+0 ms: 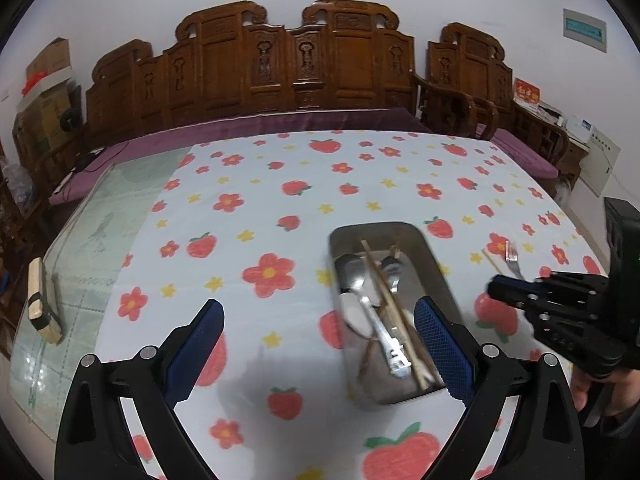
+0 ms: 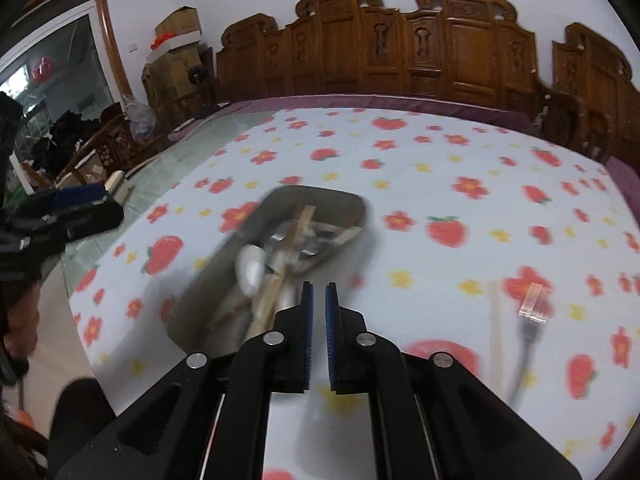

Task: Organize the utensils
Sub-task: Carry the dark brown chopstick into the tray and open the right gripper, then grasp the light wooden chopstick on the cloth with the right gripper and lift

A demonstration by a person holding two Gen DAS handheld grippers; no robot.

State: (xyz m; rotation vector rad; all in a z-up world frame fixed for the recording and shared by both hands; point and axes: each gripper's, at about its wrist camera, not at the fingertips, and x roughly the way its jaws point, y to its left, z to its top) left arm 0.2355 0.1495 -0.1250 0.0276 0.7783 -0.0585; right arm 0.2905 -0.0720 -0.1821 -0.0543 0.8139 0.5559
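Over by the bench's (image 1: 280,200) right edge a fork (image 2: 530,320) and chopstick (image 2: 495,320) lie loose; others fill the metal tray (image 1: 434,256). Right gripper (image 2: 319,292) is barely parted, empty; left gripper (image 1: 320,320) gapes wide, empty. Next: right one opens, grabs the fork.

Heaped lengthwise in a steel tray (image 1: 424,248): spoons (image 1: 354,276) and chopsticks (image 1: 390,300); lying apart on flowered cloth, a fork (image 1: 513,259) beside one chopstick (image 1: 493,261).

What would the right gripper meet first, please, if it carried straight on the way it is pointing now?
Probably the near end of the metal tray and the utensils in it, just ahead and slightly left of the right gripper. Nothing shows between its nearly closed fingers; blur leaves depth uncertain.
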